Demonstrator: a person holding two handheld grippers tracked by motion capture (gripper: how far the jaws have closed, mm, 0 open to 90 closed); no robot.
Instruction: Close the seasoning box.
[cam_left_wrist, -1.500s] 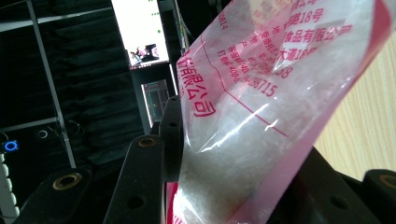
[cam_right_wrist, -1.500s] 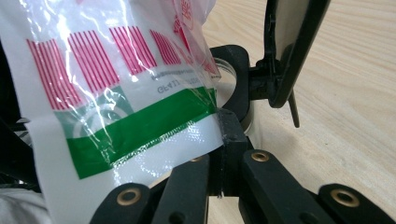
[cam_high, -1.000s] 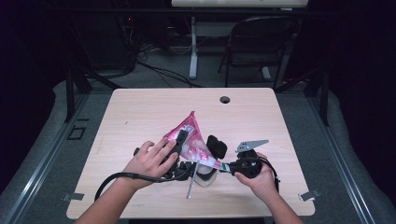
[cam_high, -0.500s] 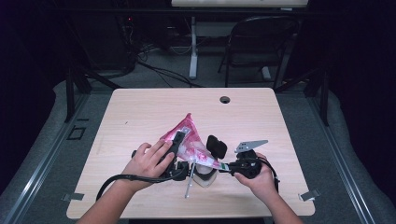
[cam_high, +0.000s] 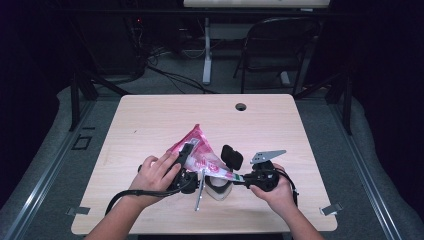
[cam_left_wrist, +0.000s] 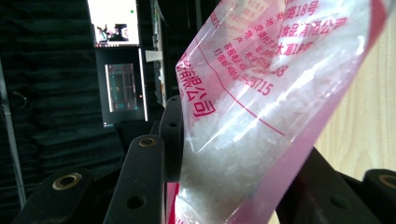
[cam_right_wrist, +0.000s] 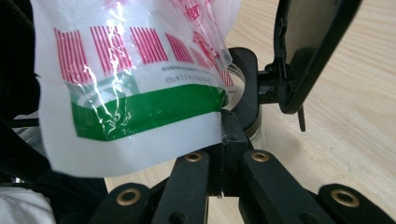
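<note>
High view: bag between both tongs.

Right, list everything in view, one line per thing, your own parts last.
bag: one, pink and clear, white crystals inside, held above the table's near middle.
jar: one, pale, black flip lid open, under the bag's lower corner.
spoon: one, metal, leaning by the jar.
table: one, light wood, round hole at the far edge.
chair: one, black, behind the table.
left claw: one, black, shut on the bag's side.
right claw: one, black, shut on the bag's lower corner.
hands: two, at the near edge.
</note>
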